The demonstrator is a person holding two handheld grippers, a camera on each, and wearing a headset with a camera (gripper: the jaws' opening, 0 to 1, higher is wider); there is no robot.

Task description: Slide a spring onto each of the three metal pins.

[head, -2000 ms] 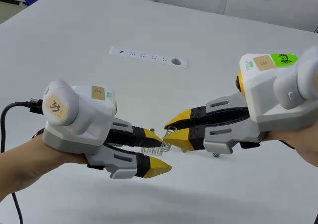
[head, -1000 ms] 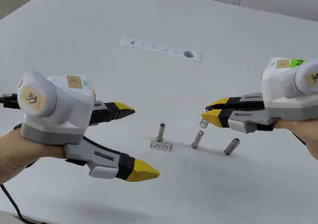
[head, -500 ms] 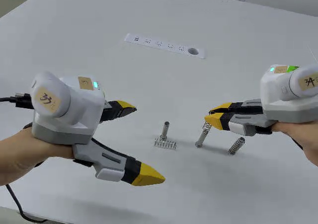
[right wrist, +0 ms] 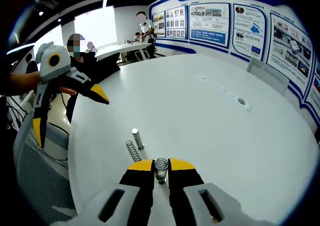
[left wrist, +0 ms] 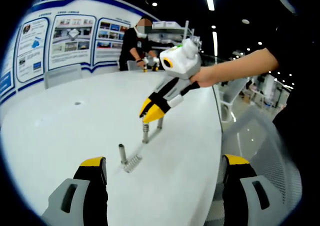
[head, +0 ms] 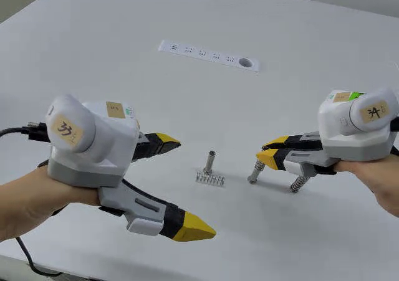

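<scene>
My right gripper [head: 267,154] [right wrist: 160,167] is shut on a small spring [right wrist: 161,170], holding it at the top of the tilted middle pin [head: 255,171] [left wrist: 145,134]. To its right, a third pin [head: 299,182] carries a spring along its length. A bare pin [head: 209,161] [right wrist: 136,138] [left wrist: 122,153] stands upright at the left, with a loose spring [head: 210,179] [right wrist: 131,151] [left wrist: 133,162] lying flat at its foot. My left gripper [head: 184,185] [left wrist: 164,166] is wide open and holds nothing, a hand's width left of the bare pin.
A white power strip [head: 209,55] lies further back on the white table [head: 124,75]. A black cable [head: 19,131] trails from my left gripper. People stand beyond the table's far end [right wrist: 145,23].
My left gripper let go of the loose spring, opened wide and drew back left. My right gripper carried its spring to the middle pin and lowered it over the top.
</scene>
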